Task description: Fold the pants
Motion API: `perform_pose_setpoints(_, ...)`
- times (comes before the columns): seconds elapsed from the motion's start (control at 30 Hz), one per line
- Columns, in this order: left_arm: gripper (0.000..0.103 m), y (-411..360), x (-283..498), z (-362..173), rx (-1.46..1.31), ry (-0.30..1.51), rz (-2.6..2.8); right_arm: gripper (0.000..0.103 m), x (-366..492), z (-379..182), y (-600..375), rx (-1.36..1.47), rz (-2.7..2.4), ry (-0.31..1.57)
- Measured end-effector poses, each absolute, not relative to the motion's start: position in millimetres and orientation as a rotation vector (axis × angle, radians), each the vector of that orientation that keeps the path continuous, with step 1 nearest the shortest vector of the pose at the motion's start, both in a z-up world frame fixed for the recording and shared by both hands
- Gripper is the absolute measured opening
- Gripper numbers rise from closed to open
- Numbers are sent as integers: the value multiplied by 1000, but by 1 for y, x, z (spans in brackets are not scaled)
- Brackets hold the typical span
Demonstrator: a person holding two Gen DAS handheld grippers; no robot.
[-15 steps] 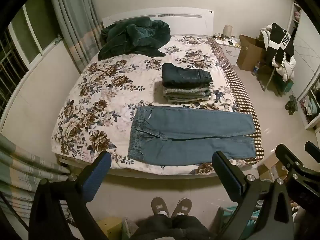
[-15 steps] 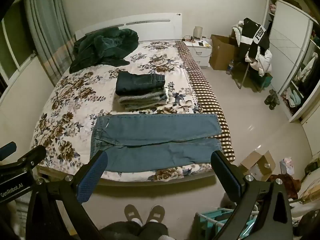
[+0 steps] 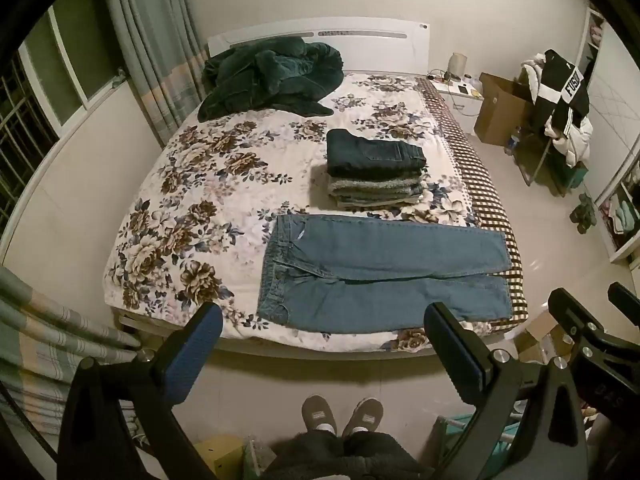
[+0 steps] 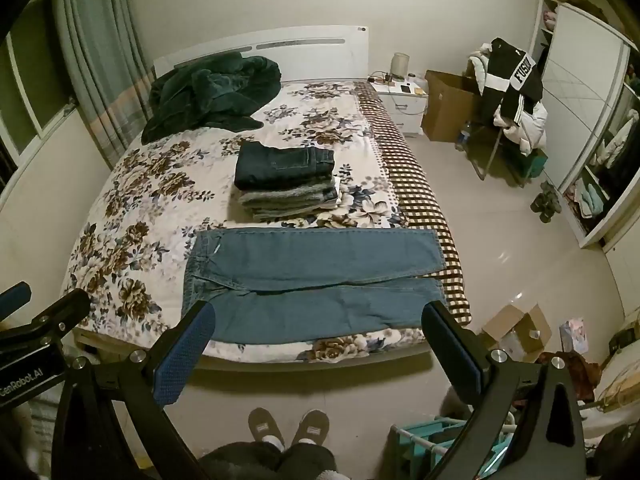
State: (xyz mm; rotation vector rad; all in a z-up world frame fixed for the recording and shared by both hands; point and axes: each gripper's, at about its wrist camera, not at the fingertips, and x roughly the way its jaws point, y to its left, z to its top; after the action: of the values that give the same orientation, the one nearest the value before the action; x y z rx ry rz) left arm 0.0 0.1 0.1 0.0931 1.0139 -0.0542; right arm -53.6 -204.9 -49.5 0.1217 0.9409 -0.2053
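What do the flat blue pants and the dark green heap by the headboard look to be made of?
Blue pants: denim, judging by the matte faded weave and stitched waistband seams. Dark green heap: likely plush fleece or velvet, going by its soft sheen and thick folds; the exact fabric is unclear.

I read "GenRobot.AI" on the left hand-held gripper [image 4: 24, 376] and "FUSIO" on the black garment [image 4: 516, 76] draped over a chair.
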Motion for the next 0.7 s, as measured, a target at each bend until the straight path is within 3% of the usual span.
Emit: perform_pose_setpoints(0.7, 103, 0, 0, 0, 89, 1007, -55, 103, -54, -47, -204, 119, -205, 940)
